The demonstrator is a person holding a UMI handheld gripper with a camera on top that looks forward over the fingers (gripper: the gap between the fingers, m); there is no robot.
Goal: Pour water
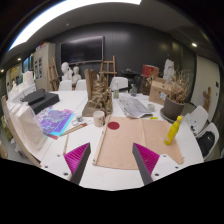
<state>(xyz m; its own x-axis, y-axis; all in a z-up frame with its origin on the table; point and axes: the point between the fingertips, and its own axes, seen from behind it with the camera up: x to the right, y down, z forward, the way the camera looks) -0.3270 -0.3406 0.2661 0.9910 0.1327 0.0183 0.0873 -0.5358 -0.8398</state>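
My gripper is open and empty, held well above a white table. Its two fingers, with magenta pads, show at the near side over a tan cardboard sheet. A yellow bottle stands upright at the sheet's far right corner, right of and beyond the fingers. A small pale cup stands beyond the sheet's far left corner. A dark red round disc lies on the sheet's far edge.
An iridescent purple sheet lies to the left, with a white board leaning beside it. Papers, a wooden model and boxes crowd the far table. A dark bowl sits at the right. A dark screen hangs on the far wall.
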